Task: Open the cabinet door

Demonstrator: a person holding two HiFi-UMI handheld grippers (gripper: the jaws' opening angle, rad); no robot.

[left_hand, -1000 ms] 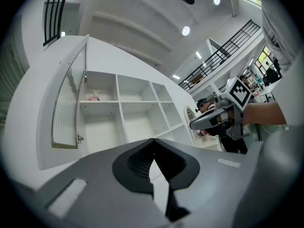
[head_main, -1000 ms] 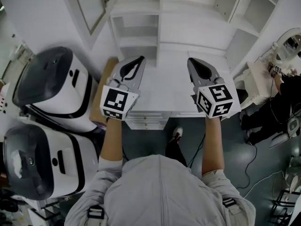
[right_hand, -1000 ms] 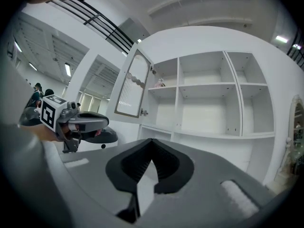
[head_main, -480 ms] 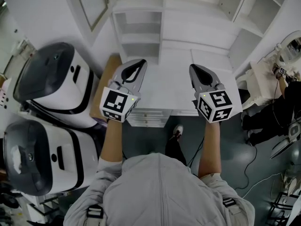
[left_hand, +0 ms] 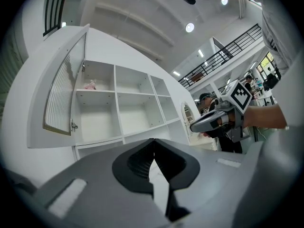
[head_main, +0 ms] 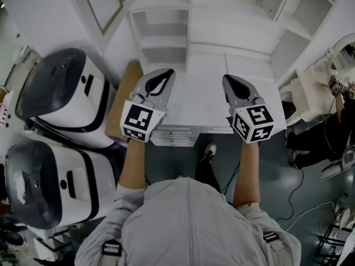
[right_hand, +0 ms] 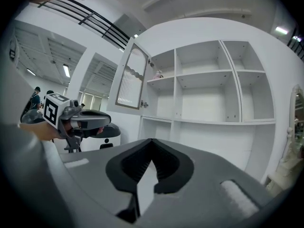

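The white cabinet (head_main: 222, 32) stands ahead with bare shelf compartments. Its ribbed glass door (head_main: 102, 4) at the upper left hangs swung open, also seen as the door (left_hand: 64, 89) and the door (right_hand: 130, 77) in the gripper views. My left gripper (head_main: 168, 72) and right gripper (head_main: 227, 77) are held side by side over the white countertop (head_main: 194, 104), short of the shelves. Both point level at the cabinet. The left gripper (left_hand: 153, 141) has its jaws together with nothing between them, and so does the right gripper (right_hand: 152, 140). A small pink thing (left_hand: 90, 85) sits on the top left shelf.
Two large white-and-black machines (head_main: 61, 93) (head_main: 44, 187) crowd the left side. A brown box (head_main: 125, 98) stands between them and the cabinet. Small drawers (head_main: 175, 134) sit under the countertop. A person (head_main: 333, 126) is at the right, with cables (head_main: 302, 204) on the floor.
Both grippers have sunk slightly, still side by side and shut. The view has shifted a little toward the cabinet's lower shelves. The door has not moved.
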